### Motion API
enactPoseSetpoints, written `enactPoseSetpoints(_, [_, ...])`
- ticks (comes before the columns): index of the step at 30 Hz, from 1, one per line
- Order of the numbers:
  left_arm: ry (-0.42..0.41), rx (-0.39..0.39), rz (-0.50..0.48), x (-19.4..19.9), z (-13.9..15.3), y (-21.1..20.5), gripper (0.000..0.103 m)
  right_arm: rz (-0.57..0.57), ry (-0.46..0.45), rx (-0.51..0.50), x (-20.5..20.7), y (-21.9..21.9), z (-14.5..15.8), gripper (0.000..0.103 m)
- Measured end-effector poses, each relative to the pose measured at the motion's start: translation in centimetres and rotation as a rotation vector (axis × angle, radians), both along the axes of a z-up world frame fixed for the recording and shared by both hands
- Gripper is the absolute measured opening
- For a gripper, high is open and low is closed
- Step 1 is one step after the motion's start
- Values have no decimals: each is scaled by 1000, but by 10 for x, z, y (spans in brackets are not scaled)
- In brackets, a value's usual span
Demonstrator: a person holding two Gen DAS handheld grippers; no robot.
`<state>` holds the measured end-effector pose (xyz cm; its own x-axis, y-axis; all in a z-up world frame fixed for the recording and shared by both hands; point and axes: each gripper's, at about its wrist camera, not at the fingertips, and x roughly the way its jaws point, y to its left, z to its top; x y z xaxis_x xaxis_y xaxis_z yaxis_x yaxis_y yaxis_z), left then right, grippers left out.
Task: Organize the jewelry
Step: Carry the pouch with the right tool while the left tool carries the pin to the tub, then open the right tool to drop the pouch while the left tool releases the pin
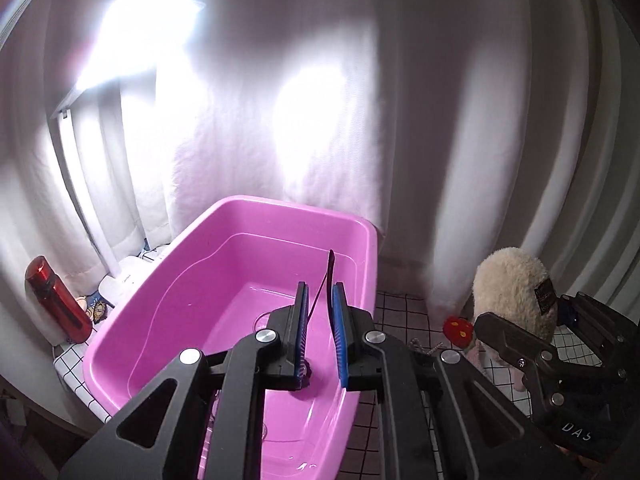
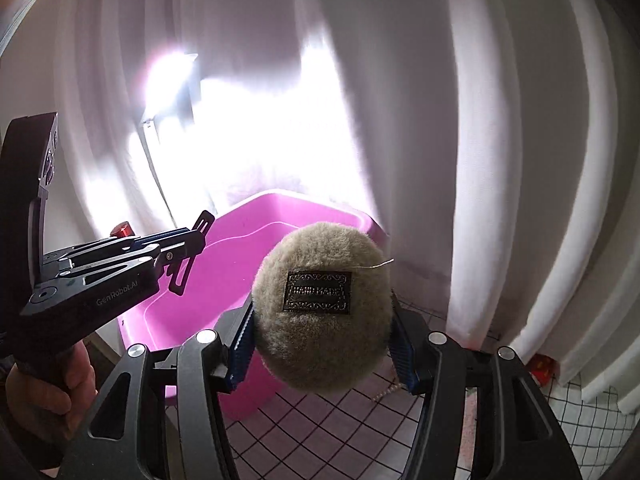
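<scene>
Checked cloth (image 2: pixel 320 420); pink tub (image 1: pixel 192 280); right tongs (image 2: pixel 324 356) gripping fluffy pouch (image 2: pixel 320 344).

Left wrist view: looks forward and down along the left gripper (image 1: pixel 320 304), close above the pink tub (image 1: pixel 224 232), facing the white curtain (image 1: pixel 420 100).
Right wrist view: looks forward along the right gripper (image 2: pixel 322 344), very near a fluffy pouch (image 2: pixel 320 312), facing the same curtain (image 2: pixel 460 120).
Shared: tub (image 2: pixel 256 216), pouch (image 1: pixel 514 292), checked cloth (image 1: pixel 400 312); each view sees the other gripper.
</scene>
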<state>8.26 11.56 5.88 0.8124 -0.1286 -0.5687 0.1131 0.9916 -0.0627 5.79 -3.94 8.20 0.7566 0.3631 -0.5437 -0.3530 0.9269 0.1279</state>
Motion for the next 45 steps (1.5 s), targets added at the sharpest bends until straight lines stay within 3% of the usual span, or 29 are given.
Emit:
enactPoseSetpoints(7, [10,5,108,9,-3,45,13,112,1,-15,24,56,9,55])
enactPoseSetpoints(18, [107,-4,234,24,-40,103,13,225,97,-77,61,127,-14,55])
enactPoseSetpoints(26, [242,-17,265,36,-74,120,14,222,217,-117,80,135,-42,55])
enactPoseSetpoints(33, [318,-20,272,41,-92,127,16,191,253,-141,90,137,-53,55])
enactPoseSetpoints(35, [327,-15,272,41,-93,127,23,175,256,-144,91,136,-54,55])
enactPoseSetpoints(38, [321,-12,283,39,-92,129,63,154,256,-154,93,134,-55,59])
enactPoseSetpoints(40, [305,-12,293,36,-89,130,80,147,261,-155,94,132,-55,66])
enactPoseSetpoints(42, [294,-9,300,34,-85,130,85,142,267,-163,95,131,-55,73])
enactPoseSetpoints(45, [296,-5,303,34,-83,131,89,135,260,-166,93,131,-54,75])
